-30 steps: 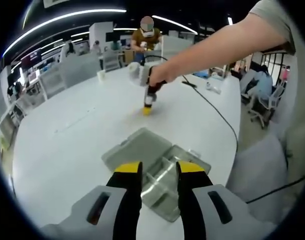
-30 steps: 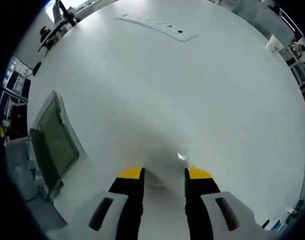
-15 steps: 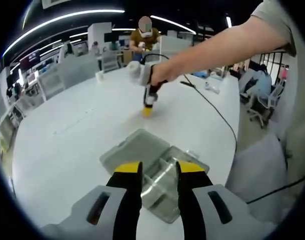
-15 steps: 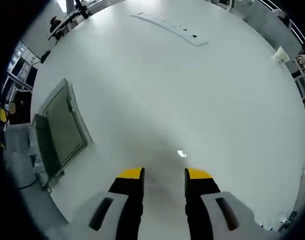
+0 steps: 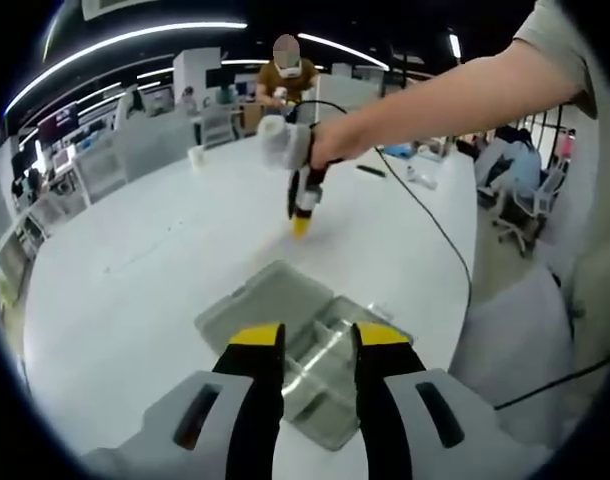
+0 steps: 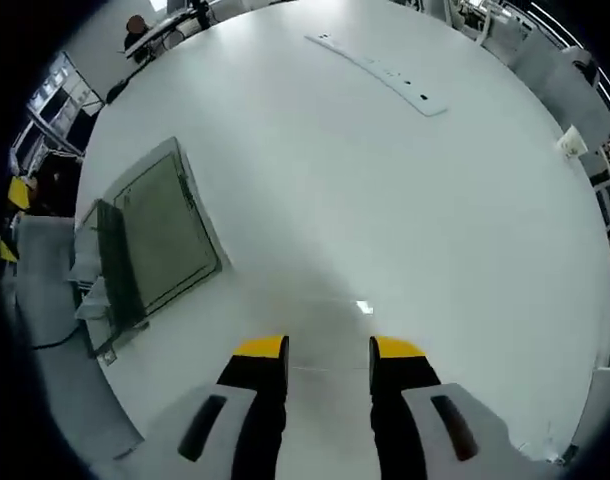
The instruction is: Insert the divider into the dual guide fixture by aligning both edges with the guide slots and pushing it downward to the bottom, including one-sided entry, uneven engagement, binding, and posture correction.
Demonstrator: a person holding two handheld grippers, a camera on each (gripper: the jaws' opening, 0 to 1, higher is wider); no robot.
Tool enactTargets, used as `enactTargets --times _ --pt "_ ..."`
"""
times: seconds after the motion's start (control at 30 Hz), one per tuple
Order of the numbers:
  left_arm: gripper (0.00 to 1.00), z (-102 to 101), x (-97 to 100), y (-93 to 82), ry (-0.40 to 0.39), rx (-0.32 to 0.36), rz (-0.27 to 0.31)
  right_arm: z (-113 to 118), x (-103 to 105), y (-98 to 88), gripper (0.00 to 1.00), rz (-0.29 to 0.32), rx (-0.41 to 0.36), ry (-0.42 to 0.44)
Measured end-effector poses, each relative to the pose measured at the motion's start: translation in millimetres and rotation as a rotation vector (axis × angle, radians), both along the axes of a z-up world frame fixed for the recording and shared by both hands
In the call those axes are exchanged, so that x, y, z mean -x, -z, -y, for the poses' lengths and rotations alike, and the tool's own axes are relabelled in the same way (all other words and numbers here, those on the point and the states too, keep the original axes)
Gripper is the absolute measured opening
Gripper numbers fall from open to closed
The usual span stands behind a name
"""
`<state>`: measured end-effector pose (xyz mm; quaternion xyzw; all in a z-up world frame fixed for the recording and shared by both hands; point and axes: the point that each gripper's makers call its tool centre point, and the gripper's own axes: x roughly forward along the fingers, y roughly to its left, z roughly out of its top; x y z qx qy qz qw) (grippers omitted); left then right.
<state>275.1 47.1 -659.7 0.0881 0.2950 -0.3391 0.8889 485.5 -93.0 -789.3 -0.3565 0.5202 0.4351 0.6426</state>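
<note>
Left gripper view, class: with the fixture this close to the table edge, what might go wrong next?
1. The clear fixture lies near the white table's edge; a hard push could slide it off.
2. A black cable trails from the right gripper and may snag.
3. The left gripper is open and holds nothing yet.

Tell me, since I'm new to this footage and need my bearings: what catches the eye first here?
In the left gripper view, a clear plastic fixture lies on the white table just beyond the open left gripper. Farther off, the person's bare arm reaches in from the right, holding the right gripper tip-down over the table. In the right gripper view, that gripper's open jaws hang above bare tabletop, with the fixture off to the left.
</note>
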Motion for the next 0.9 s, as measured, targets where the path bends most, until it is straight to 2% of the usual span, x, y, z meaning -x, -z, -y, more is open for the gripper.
enactTargets --times 0.17,0.23,0.3,0.37,0.53,0.9 --pt "0.25 4.8 2.1 0.7 0.003 0.013 -0.001 5.0 13.7 -1.1 0.28 -0.002 -0.006 -0.008" --pt "0.25 6.9 3.5 0.7 0.008 0.017 0.001 5.3 26.1 -2.3 0.28 -0.023 -0.031 -0.007" --pt "0.25 8.2 4.9 1.5 0.011 0.020 0.000 10.1 30.6 -0.9 0.28 -0.013 -0.012 -0.034" --pt "0.25 9.0 6.3 2.4 0.011 0.027 -0.002 10.4 32.5 -0.5 0.28 -0.017 -0.027 -0.024" --pt "0.25 11.1 12.1 4.9 0.020 0.030 -0.007 13.2 58.1 -7.7 0.28 -0.013 -0.044 -0.031" --pt "0.25 12.6 22.9 8.4 0.034 0.032 -0.011 13.7 100.1 -14.1 0.28 0.001 -0.074 -0.064"
